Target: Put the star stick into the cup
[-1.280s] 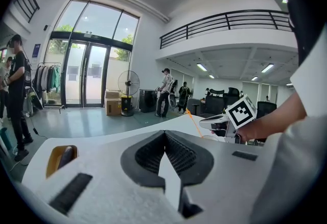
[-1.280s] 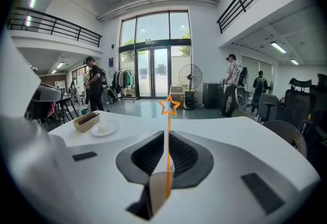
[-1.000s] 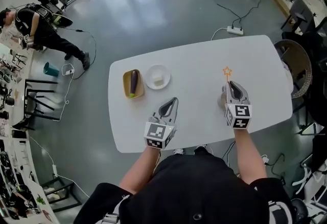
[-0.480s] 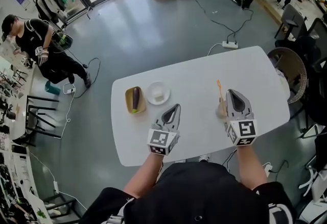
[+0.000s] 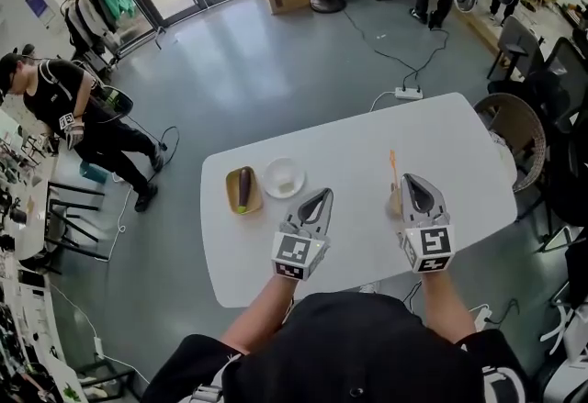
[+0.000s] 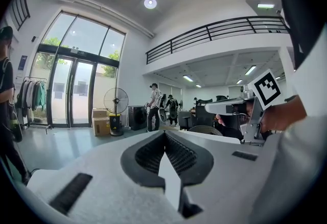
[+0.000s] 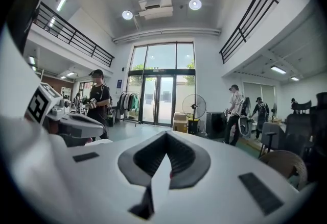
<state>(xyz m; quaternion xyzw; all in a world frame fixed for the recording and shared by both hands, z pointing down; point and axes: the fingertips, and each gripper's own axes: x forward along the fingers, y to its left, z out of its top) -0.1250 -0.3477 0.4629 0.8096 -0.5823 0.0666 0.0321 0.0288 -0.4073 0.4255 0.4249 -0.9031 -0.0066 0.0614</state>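
Star stick (image 5: pixel 392 164) is rising from the cup (image 5: pixel 395 201) on the white table (image 5: pixel 459 144). Left gripper (image 5: pixel 322 196) is resting closed and empty; right gripper (image 5: pixel 410 181), also closed and empty, is sitting just beside the cup.

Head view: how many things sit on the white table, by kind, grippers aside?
Dishes: 2 (tan rectangular dish, white round plate)
Purple eggplant: 1
Pale piece on the plate: 1
Orange star stick: 1
Beige cup, partly hidden: 1
Total: 6
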